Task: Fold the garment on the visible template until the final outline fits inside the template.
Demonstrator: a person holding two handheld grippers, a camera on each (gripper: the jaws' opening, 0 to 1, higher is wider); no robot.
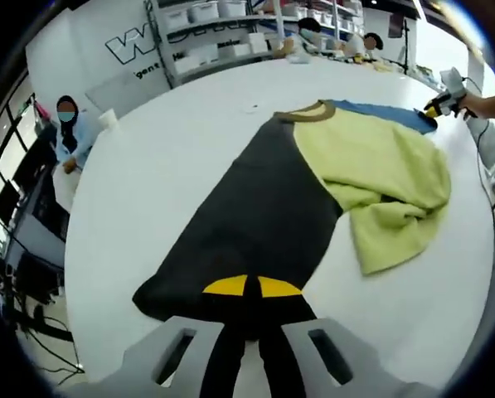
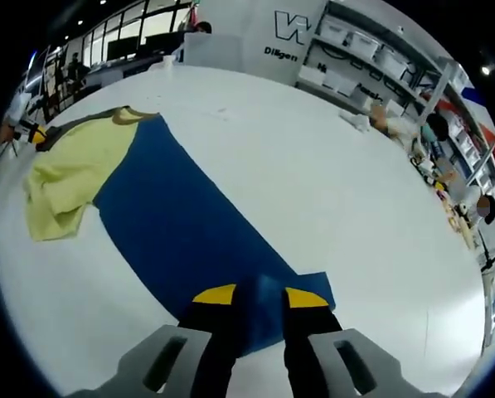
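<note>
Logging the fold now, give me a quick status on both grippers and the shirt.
Left gripper shut on the garment's dark part. Right gripper shut on its blue part. Yellow-green part bunched mid-table. White table, nothing blocking.

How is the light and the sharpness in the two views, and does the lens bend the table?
Left gripper view: even bright light, the white table nearly washed out, its edge curved by the fisheye; the garment is soft but readable. Right gripper view: same flat light, faint shadows, shelves bowed and slightly blurred.
</note>
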